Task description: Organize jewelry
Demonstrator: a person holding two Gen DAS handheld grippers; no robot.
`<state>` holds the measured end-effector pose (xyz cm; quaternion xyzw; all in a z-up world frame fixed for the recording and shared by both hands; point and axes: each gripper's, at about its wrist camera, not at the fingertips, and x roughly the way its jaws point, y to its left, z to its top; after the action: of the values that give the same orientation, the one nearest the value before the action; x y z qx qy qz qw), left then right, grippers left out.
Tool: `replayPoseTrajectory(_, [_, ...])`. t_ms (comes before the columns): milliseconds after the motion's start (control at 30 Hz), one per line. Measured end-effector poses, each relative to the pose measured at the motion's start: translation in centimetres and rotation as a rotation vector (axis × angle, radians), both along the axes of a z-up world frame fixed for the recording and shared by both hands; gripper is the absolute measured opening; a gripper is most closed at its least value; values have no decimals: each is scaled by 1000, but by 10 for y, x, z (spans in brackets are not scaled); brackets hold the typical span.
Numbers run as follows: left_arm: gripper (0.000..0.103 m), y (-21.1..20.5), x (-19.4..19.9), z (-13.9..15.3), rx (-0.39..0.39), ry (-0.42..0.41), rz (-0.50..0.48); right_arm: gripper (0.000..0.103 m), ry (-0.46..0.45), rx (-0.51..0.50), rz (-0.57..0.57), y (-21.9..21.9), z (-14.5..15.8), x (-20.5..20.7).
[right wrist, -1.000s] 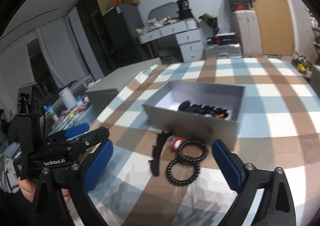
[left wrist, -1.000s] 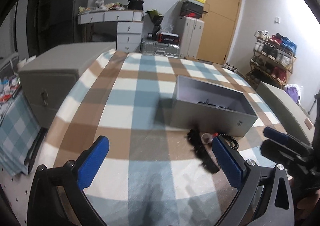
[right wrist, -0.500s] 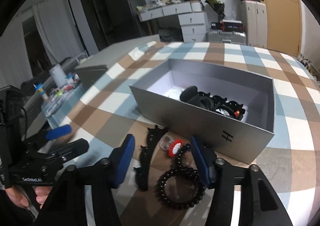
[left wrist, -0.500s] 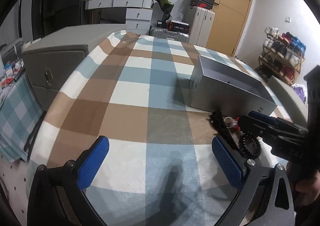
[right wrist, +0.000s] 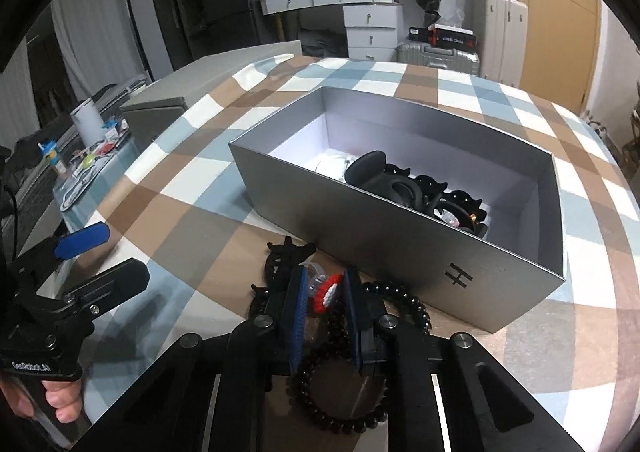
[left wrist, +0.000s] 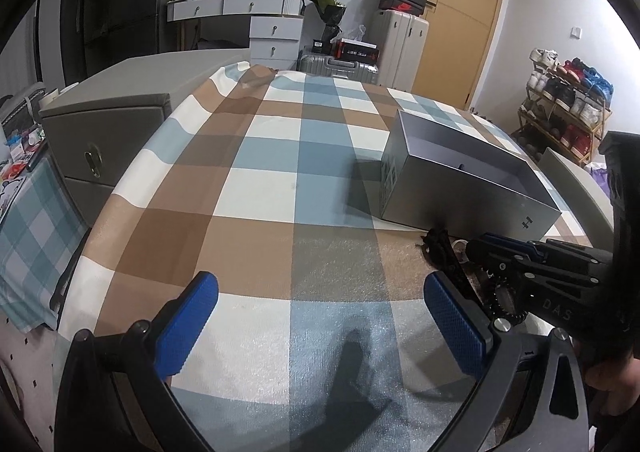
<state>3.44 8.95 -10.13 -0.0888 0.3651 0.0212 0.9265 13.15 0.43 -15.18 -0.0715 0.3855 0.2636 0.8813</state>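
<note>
A silver open box (right wrist: 408,248) stands on the checked tablecloth and holds several black hair pieces (right wrist: 404,187). In front of it lie a black hair claw (right wrist: 280,264), a small red-and-white piece (right wrist: 326,292) and two black bead bracelets (right wrist: 340,404). My right gripper (right wrist: 325,294) has its jaws nearly closed around the red-and-white piece, low over the bracelets. My left gripper (left wrist: 320,316) is open and empty above the cloth, left of the pile; the box (left wrist: 460,191) and claw (left wrist: 444,256) show there too.
A grey cabinet (left wrist: 108,119) stands at the table's left edge. A low side table (right wrist: 80,155) with a cup and clutter is further left. A shoe rack (left wrist: 568,103), suitcases and a desk stand behind. A grey lid (left wrist: 576,187) lies right of the box.
My right gripper has dropped down over the pile and its jaws have narrowed around the red-and-white piece. My left gripper has drifted left, away from the jewelry, still open.
</note>
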Motion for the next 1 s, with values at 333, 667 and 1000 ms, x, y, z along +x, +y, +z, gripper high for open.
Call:
replayPoseTrajectory(333, [100,-14,3,5,14,14,-44,1,-37,94,24,-14,12,-10])
replayPoseTrajectory(667, [100,-39,17,4,-12,77,-153,1,-86,253,-33,-59,38,-28])
replayPoseTrajectory(1000, [100,-72,45,-5,69,177,-223,1,-106,305,-134,-112,43,-36])
